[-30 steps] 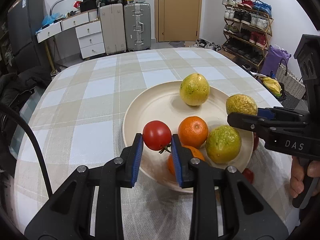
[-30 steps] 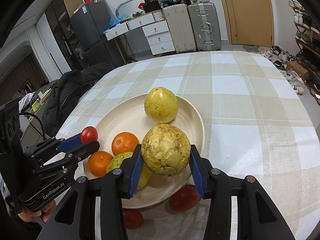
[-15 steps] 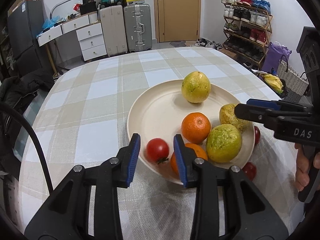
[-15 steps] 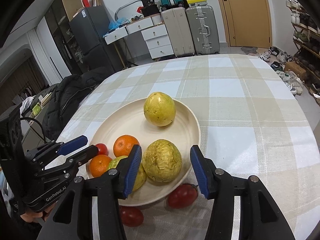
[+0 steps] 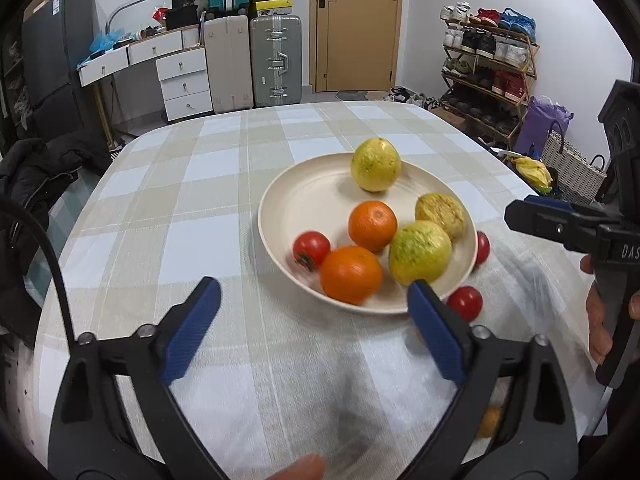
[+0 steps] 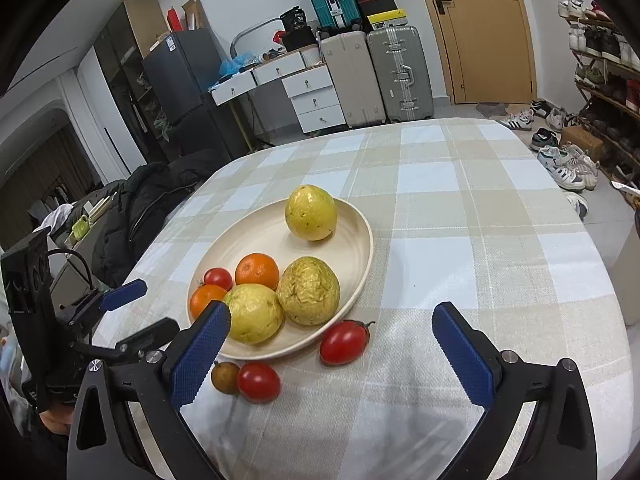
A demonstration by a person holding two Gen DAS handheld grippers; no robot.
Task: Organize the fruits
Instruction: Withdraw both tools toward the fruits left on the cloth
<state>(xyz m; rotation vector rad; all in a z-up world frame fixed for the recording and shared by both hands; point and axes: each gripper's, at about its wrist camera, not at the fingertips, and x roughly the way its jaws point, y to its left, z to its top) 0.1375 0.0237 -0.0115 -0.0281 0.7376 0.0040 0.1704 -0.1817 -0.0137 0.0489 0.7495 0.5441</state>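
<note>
Your plate [image 6: 362, 240] is crowded along its near rim, so another drop there could knock the wrinkled yellow fruit [image 6: 308, 290] over the edge. Three pieces lie on the cloth just beside that rim; nudged, the tomato [image 6: 344, 342] may roll. Your left gripper [image 5: 314, 330] and right gripper [image 6: 330, 354] are both opening wide, with nothing between their jaws.

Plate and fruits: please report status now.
Both grippers opening, nothing between jaws. Plate holds six fruits; two tomatoes and a small brown fruit remain on cloth. Path clear.
</note>
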